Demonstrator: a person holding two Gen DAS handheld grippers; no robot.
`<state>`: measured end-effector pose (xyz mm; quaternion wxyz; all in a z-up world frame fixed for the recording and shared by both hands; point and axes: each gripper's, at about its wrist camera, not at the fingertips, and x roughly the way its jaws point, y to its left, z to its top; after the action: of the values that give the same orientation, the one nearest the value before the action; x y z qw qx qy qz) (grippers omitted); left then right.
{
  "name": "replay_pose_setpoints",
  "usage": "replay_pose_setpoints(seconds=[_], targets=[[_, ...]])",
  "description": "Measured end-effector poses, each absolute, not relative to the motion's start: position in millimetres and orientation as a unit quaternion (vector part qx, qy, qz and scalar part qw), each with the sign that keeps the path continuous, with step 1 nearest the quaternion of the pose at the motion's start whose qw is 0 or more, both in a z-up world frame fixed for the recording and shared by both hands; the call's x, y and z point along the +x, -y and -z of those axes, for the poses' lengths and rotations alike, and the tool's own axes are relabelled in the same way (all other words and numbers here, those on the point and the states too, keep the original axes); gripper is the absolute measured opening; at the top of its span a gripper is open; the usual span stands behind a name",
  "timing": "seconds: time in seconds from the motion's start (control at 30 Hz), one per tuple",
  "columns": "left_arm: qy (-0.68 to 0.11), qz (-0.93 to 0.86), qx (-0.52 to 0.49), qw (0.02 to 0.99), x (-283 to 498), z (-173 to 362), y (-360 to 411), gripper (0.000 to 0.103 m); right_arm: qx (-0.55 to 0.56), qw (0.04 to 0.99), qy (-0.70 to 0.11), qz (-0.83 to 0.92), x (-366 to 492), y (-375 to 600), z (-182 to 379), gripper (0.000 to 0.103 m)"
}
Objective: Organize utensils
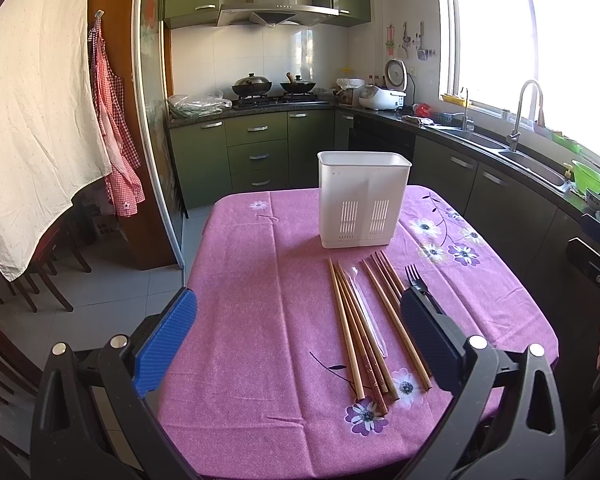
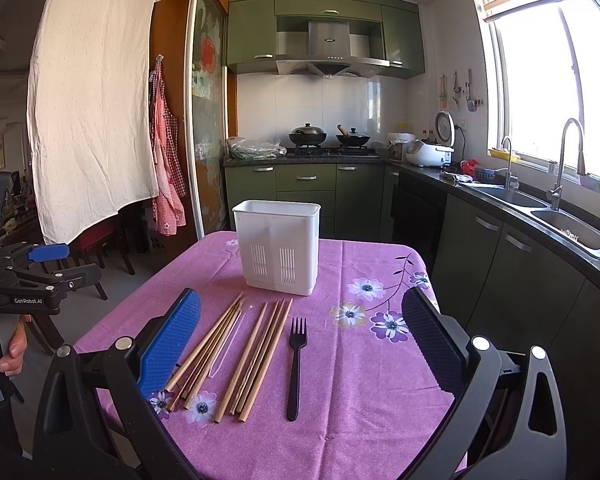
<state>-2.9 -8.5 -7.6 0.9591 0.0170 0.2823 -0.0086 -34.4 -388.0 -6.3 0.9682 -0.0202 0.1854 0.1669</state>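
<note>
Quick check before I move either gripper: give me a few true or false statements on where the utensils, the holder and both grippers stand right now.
1. The white utensil holder stands upright on the pink tablecloth. True.
2. The black fork is already in the holder. False: it lies flat on the cloth, to the right of the chopsticks.
3. The right gripper is open and holds nothing. True.
4. The left gripper is shut on a chopstick. False: its jaws stand wide apart and empty.
5. The chopsticks lie between the holder and the cameras. True.
</note>
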Motion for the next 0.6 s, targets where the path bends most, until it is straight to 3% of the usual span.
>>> replay_pose_setpoints(seconds=[0.6], targets=[[-0.282,0.008,0.017,0.959,-1.9,6.1,7.6,0.097,-0.020,0.968,-0.187,-0.167,-34.0,388.0,6.5,0.099]])
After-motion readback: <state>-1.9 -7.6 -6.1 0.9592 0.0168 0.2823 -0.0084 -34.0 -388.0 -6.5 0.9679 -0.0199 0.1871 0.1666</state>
